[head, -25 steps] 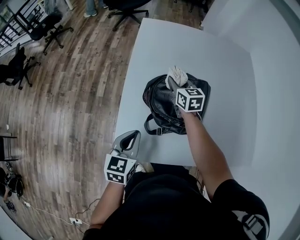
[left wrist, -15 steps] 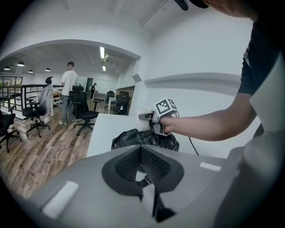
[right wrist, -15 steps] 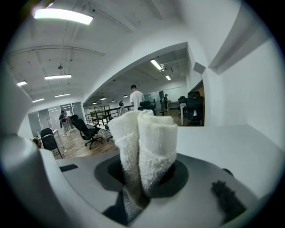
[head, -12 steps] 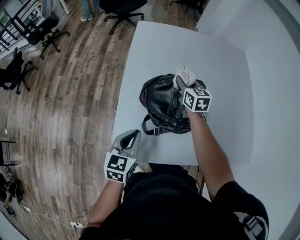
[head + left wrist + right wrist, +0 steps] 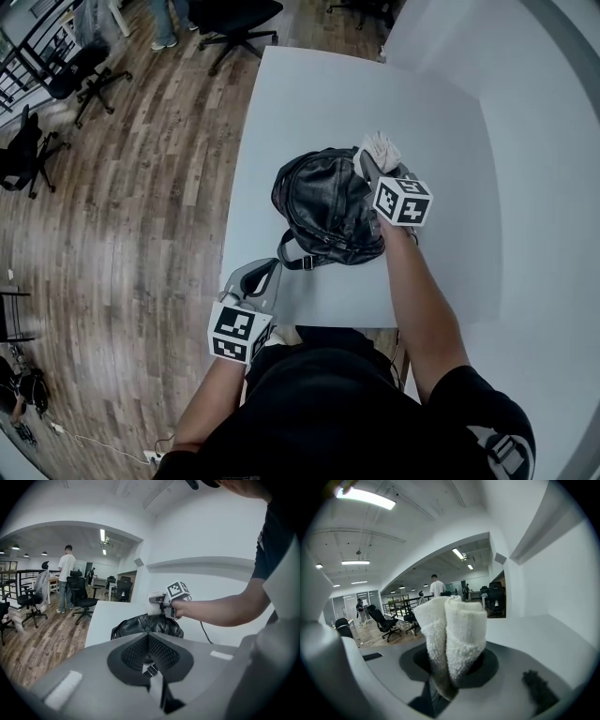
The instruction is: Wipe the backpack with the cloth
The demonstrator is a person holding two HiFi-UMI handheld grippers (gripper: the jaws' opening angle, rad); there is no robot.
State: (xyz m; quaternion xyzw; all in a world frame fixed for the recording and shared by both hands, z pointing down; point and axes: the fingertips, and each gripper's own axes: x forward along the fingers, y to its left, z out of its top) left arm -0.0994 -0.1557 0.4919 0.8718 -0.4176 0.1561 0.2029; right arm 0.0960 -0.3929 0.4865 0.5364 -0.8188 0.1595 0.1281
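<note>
Cloth (image 5: 380, 147), white terry and rolled into 2 thick folds, stands clamped in the right gripper (image 5: 367, 167), whose jaws press on its lower end while the upper end sticks out past them. That gripper's marker cube (image 5: 403, 202) sits over the person's hand, the forearm reaching back toward the near edge of the tabletop (image 5: 309, 103). The cloth hangs at the far right rim of the backpack (image 5: 323, 202); whether it touches the leather I cannot tell.

The backpack is black and shiny. It lies flat on the white tabletop, closer to the near edge than to the far one and about midway between the left and right edges. 1 strap (image 5: 295, 258) curls out from it toward the near edge.

The left gripper (image 5: 262, 277) is held at the near left corner of the tabletop, well apart from the backpack, with its jaws closed together on nothing.

Past the left edge lies a wood floor (image 5: 141, 187) with office chairs (image 5: 234, 19). A person (image 5: 65, 576) stands in the room beyond.
</note>
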